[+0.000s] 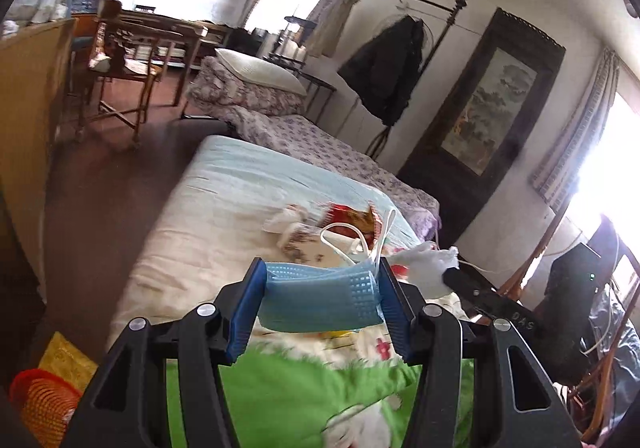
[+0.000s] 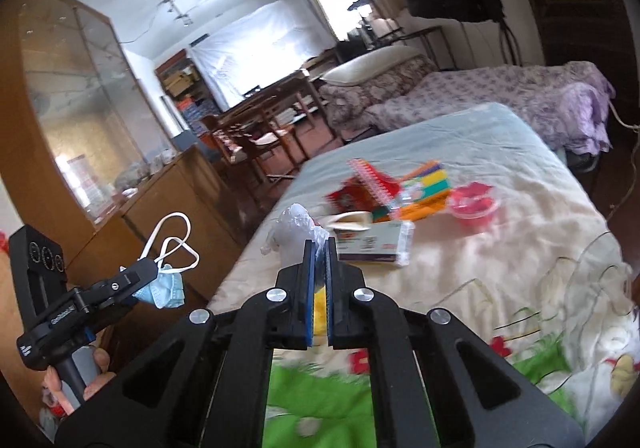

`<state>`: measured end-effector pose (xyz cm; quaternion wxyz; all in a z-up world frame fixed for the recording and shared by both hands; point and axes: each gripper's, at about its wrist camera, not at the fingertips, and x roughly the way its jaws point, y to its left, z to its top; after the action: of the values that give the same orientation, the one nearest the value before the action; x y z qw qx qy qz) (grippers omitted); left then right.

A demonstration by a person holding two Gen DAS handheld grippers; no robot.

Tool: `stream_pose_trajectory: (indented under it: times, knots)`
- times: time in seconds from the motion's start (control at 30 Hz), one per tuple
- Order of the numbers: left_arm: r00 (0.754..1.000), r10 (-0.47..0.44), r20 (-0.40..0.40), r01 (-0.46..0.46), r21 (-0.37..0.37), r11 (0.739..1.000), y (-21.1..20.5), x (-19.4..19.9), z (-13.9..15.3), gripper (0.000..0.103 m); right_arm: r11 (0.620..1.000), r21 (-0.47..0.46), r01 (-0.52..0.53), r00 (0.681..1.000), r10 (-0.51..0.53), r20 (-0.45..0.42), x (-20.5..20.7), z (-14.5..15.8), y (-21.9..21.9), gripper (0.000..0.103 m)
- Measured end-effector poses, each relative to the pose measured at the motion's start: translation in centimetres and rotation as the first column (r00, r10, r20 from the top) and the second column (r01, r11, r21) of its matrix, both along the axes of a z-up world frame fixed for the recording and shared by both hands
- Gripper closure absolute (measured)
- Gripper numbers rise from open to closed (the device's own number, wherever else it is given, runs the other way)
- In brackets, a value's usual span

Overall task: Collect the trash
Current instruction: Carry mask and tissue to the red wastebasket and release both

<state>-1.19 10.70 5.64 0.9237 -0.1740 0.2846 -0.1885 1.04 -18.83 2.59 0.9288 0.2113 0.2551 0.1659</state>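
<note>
My left gripper (image 1: 320, 276) is shut on a blue face mask (image 1: 320, 300), held above the bed; its white ear loops stick up. The same mask (image 2: 164, 284) shows in the right wrist view, hanging from the left gripper (image 2: 150, 274). My right gripper (image 2: 319, 248) is shut on a crumpled clear plastic wrapper (image 2: 296, 228), also seen in the left wrist view (image 1: 424, 266). More litter lies on the bed: a red snack packet (image 2: 344, 196), a boxed carton (image 2: 370, 242) and a red plastic cup (image 2: 474, 204).
A red spiral notebook (image 2: 376, 180) and coloured pads (image 2: 428, 184) lie on the bed's quilt (image 2: 500, 280). An orange mesh basket (image 1: 44, 400) stands on the floor at lower left. A wooden cabinet (image 2: 80, 120) is left of the bed; a second bed (image 2: 500, 92) lies behind.
</note>
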Motion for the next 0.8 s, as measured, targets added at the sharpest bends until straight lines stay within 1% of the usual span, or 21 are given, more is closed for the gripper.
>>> stream_pose_trajectory:
  times: [0.1,0.27,0.33,0.4,0.43,0.47,0.5,0.53,0.57,0.6,0.63,0.73,0.8]
  knots:
    - [0.999,0.042,0.005,-0.042,-0.005,0.999,2.7,-1.7,0.4,0.049,0.998,0.011,-0.055,0.998,0.055,0.003,-0.6,0.7,2.0,0.098]
    - [0.991,0.133,0.001,-0.133,0.0,0.991,8.2,-5.0,0.2,0.049,0.988,-0.021,-0.151,0.988,0.151,0.016,-1.7,2.2,6.3,0.098]
    - [0.984,0.176,-0.015,-0.176,0.01,0.984,10.6,-6.2,-0.4,0.049,0.981,-0.034,-0.189,0.982,0.19,0.017,-2.2,2.5,8.0,0.097]
    - [0.974,0.224,-0.045,-0.223,0.022,0.975,13.3,-7.5,-1.8,0.049,0.971,-0.052,-0.233,0.972,0.234,0.012,-2.6,2.7,10.1,0.098]
    - [0.966,0.248,-0.071,-0.247,0.025,0.969,14.9,-8.1,-2.8,0.048,0.967,-0.058,-0.249,0.968,0.25,0.009,-2.8,2.6,10.9,0.097]
    - [0.961,0.263,-0.09,-0.262,0.027,0.965,15.9,-8.5,-3.6,0.045,0.96,-0.068,-0.272,0.962,0.273,0.003,-2.9,2.6,12.1,0.098]
    - [0.951,0.287,-0.118,-0.285,0.036,0.958,17.0,-9.0,-4.7,0.04,0.953,-0.08,-0.293,0.956,0.293,-0.004,-3.1,2.4,13.2,0.097]
    - [0.94,0.31,-0.142,-0.306,0.048,0.951,18.1,-9.4,-5.7,0.037,0.945,-0.093,-0.313,0.949,0.314,-0.012,-3.3,2.3,14.4,0.097]
    - [0.919,0.35,-0.179,-0.343,0.07,0.937,19.5,-10.0,-7.4,0.03,0.939,-0.102,-0.329,0.944,0.329,-0.019,-3.5,2.1,15.3,0.097]
    - [0.906,0.373,-0.199,-0.364,0.082,0.928,20.3,-10.3,-8.2,0.025,0.929,-0.116,-0.352,0.936,0.351,-0.031,-3.6,1.8,16.6,0.097]
    - [0.883,0.408,-0.232,-0.396,0.097,0.913,21.5,-10.9,-9.6,0.024,0.922,-0.124,-0.367,0.93,0.365,-0.04,-3.5,1.7,17.6,0.097]
    - [0.842,0.453,-0.291,-0.445,0.098,0.89,24.2,-12.3,-12.2,0.021,0.883,-0.159,-0.442,0.897,0.434,-0.087,-3.7,0.6,21.7,0.097]
    - [0.815,0.49,-0.31,-0.484,0.101,0.869,26.1,-13.6,-13.3,0.017,0.86,-0.173,-0.48,0.877,0.467,-0.11,-3.7,-0.1,23.9,0.097]
